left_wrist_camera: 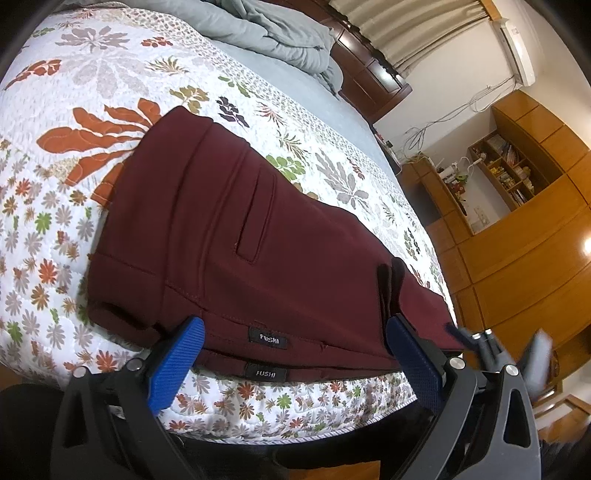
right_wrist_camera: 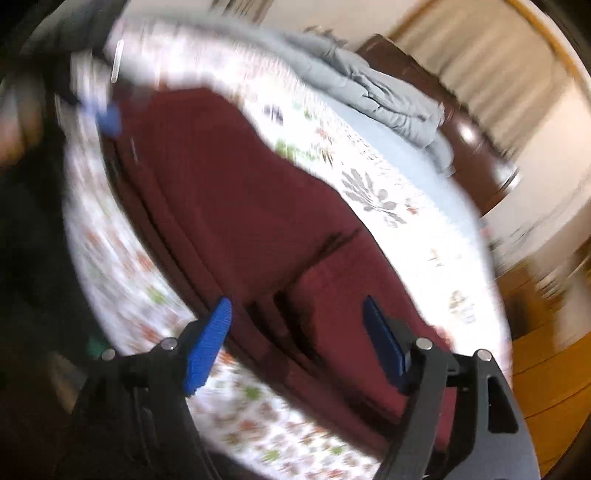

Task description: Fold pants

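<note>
Maroon pants (left_wrist_camera: 229,236) lie on a white floral quilt (left_wrist_camera: 74,110), beside a grey-green blanket (left_wrist_camera: 273,33)

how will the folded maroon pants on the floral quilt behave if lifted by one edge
The folded maroon pants would probably sag and unfold: they lie as loose stacked layers. The cloth looks fairly thick and smooth, so likely not slippery against the floral quilt.
</note>
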A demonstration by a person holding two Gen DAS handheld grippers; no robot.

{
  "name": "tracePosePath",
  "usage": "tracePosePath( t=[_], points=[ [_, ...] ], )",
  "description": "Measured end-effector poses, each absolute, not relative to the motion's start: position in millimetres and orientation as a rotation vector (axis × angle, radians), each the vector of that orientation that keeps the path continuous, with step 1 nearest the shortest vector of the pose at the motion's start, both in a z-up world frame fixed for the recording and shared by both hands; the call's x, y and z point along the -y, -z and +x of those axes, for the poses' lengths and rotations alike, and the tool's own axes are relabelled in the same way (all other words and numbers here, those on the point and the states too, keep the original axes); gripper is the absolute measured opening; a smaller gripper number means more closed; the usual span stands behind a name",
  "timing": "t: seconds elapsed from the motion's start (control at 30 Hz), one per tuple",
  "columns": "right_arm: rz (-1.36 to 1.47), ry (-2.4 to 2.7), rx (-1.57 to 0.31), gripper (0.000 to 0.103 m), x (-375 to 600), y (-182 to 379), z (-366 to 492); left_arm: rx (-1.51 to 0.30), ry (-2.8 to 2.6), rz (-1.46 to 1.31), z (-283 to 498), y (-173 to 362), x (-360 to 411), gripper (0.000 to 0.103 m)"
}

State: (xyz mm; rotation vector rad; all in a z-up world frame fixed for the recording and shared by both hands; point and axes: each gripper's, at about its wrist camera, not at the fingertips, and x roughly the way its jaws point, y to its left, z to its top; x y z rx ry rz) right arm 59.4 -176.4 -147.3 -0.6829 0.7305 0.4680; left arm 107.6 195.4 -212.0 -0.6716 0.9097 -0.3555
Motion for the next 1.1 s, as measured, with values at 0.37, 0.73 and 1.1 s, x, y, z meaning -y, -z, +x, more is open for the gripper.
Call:
tracePosePath(
  t=[0.37, 0.73, 1.1],
  points=[
    [0.138, -0.247, -0.942, 0.063, 401, 110, 107, -0.804, 0.691, -0.614, 139, 131, -104, 0.099],
    [0.343, -0.368, -1.158, 0.053, 435, 165, 112, -1.175, 0.943, -0.928, 281, 253, 16, 0.076],
    [0.531, -0.486, -1.055, 0.057, 466, 134, 191, -0.978, 1.034, -1.005, 238, 205, -13, 0.09]
  ],
)
